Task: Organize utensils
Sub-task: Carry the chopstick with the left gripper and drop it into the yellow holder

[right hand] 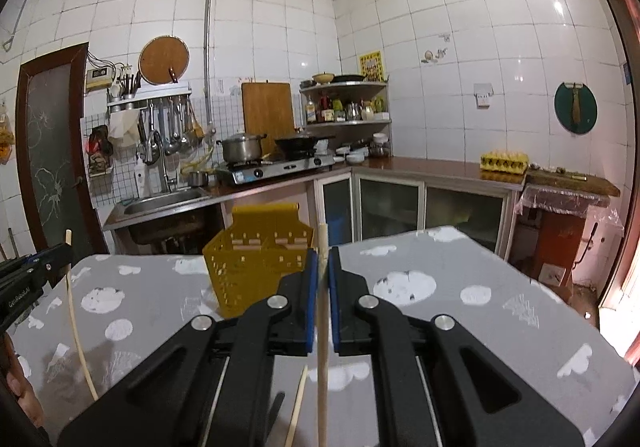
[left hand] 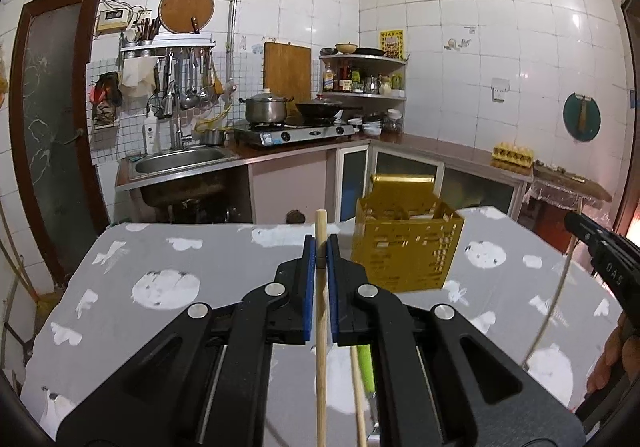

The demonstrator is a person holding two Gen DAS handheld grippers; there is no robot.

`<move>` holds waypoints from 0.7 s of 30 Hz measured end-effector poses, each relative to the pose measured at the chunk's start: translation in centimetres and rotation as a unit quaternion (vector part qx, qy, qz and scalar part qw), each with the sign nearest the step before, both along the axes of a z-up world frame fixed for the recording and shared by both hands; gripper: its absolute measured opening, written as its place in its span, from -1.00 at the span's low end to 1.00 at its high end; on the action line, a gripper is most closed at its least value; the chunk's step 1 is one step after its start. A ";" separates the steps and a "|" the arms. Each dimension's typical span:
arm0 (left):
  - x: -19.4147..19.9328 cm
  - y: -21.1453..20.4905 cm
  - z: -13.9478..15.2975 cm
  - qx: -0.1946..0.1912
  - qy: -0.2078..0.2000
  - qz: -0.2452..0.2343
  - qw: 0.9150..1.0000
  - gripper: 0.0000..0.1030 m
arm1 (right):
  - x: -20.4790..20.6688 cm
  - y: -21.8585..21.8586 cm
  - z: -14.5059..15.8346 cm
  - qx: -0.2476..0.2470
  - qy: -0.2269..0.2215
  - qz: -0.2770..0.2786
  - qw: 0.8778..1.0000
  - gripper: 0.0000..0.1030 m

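Beyond both sets of fingertips stands the yellow utensil basket (left hand: pixel 406 247) on the cloth-covered table (left hand: pixel 160 259). From the left hand-held gripper (left hand: pixel 321 247) the basket lies ahead and to the right; from the right hand-held gripper (right hand: pixel 323 267) it lies ahead and to the left, seemingly a little nearer. Each gripper is clenched on a wooden chopstick: the left chopstick (left hand: pixel 321 327) and the right chopstick (right hand: pixel 322 327) both stand nearly upright, long axes roughly matching the basket's open top. Lower ends are cut off by the frame (tips unseen). A third stick (right hand: pixel 298 403) and a green-handled utensil (left hand: pixel 365 363) lie below the basket, partly hidden.
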State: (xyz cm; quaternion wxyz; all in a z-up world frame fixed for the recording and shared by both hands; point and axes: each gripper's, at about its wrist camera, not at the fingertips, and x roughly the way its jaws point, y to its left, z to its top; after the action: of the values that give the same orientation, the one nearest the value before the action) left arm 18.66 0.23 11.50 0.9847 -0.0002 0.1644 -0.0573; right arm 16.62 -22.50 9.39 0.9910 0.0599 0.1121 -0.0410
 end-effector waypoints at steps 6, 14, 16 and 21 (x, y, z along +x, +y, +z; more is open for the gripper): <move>3.0 -1.9 3.4 -0.001 -0.033 -0.009 0.999 -0.91 | 2.6 -0.3 3.3 0.000 -0.029 0.005 1.000 -0.88; 9.3 -5.4 9.3 -0.027 -0.091 -0.020 0.995 -0.91 | 7.5 -0.6 9.2 -0.005 -0.071 0.009 0.997 -0.88; 10.9 -6.2 10.3 -0.032 -0.103 -0.019 0.994 -0.91 | 9.1 -0.6 10.5 -0.005 -0.084 0.008 0.996 -0.88; 15.1 -7.7 12.2 -0.048 -0.122 -0.022 0.991 -0.91 | 12.7 -0.7 12.8 0.010 -0.108 0.015 0.994 -0.88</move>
State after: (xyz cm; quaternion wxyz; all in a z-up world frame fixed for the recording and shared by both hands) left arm 33.74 -7.52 23.71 0.9948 -0.0366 0.0400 -0.0868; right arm 29.31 -23.16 22.19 0.9972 0.0727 0.0058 -0.0183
